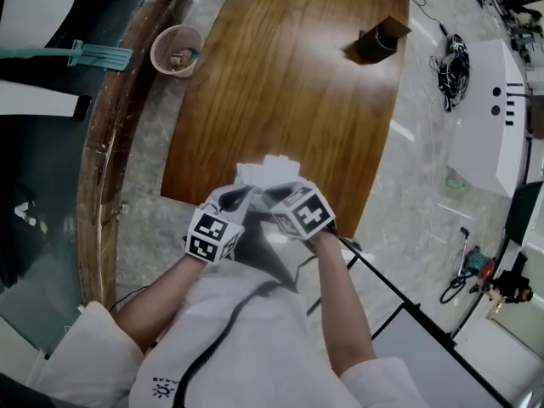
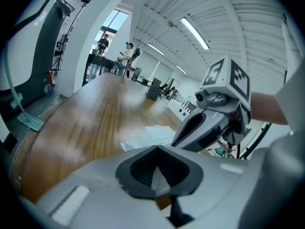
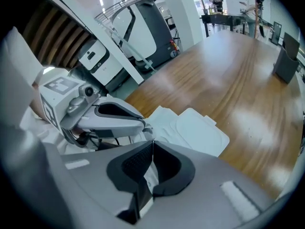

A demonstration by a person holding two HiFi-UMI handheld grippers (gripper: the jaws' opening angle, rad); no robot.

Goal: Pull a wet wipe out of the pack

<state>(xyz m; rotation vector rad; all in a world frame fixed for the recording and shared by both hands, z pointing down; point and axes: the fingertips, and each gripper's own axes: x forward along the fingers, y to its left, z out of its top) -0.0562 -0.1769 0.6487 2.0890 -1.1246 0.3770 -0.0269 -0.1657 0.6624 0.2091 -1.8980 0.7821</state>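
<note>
The white wet wipe pack (image 1: 270, 170) lies near the front edge of the wooden table (image 1: 289, 83), its flap open in the right gripper view (image 3: 198, 132). My left gripper (image 1: 246, 192) is shut on a thin white edge (image 2: 157, 173) that looks like the pack's near corner. In the right gripper view its tip (image 3: 144, 124) meets that corner. My right gripper (image 1: 272, 195) sits close beside it, shut on a white strip of wet wipe (image 3: 148, 178) that hangs down between its pads. Both grippers almost touch.
At the table's far left stands a pink mesh basket (image 1: 176, 49), and a dark box (image 1: 382, 39) sits at its far right. A white machine (image 1: 489, 117) and cables (image 1: 455, 66) are on the floor to the right. People (image 2: 126, 56) stand beyond the table's far end.
</note>
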